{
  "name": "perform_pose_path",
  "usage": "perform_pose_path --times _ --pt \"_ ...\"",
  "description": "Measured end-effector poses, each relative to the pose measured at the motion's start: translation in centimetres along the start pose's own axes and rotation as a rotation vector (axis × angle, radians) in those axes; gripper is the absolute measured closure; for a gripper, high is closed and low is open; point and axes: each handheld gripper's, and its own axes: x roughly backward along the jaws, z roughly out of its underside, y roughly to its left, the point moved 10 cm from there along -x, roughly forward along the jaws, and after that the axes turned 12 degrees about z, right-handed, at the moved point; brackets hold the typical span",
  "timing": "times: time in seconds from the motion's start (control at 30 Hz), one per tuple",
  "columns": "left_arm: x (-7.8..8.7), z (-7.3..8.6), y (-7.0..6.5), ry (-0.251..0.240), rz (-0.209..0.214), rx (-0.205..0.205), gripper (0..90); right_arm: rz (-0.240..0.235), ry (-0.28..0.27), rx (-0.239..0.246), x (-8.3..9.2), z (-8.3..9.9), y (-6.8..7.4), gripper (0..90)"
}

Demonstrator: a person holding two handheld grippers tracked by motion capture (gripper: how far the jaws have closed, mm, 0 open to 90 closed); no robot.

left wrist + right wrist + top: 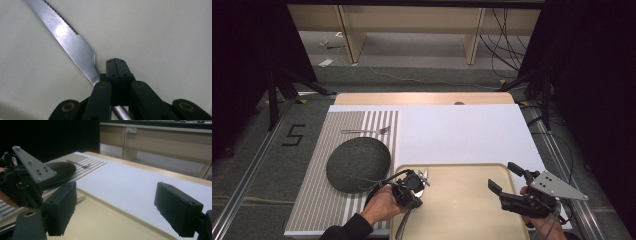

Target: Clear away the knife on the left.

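Note:
A table knife (67, 37) with a serrated blade lies low over the beige tray (462, 205). My left gripper (116, 68) is shut on the knife where blade meets handle. In the high view the left gripper (414, 186) sits at the tray's left edge, with the blade tip (424, 175) pointing away and the handle (404, 226) trailing toward the person. My right gripper (507, 181) hovers open over the tray's right side with nothing between its fingers (60, 210). The right gripper view has the left gripper (22, 182) at its left.
A dark round plate (358, 164) rests on a striped placemat (324, 205) left of the tray. A fork (366, 131) lies beyond the plate. A white mat (462, 130) covers the table's middle and right. Cables and shelving lie on the floor behind the table.

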Motion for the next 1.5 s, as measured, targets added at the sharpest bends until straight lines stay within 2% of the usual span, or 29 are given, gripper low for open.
perform_pose_path --times 0.37,0.93,1.5 --pt "1.0 1.8 0.8 -0.011 -0.009 0.03 89.5 0.002 0.002 0.004 0.0 0.0 0.0 19.2" --pt "1.7 3.1 1.2 -0.028 -0.004 0.073 89.5 0.001 0.002 0.001 0.0 0.0 0.0 19.3" --pt "1.8 3.3 1.1 -0.049 0.01 0.078 87.3 -0.001 0.002 0.003 0.0 0.0 0.1 19.2"
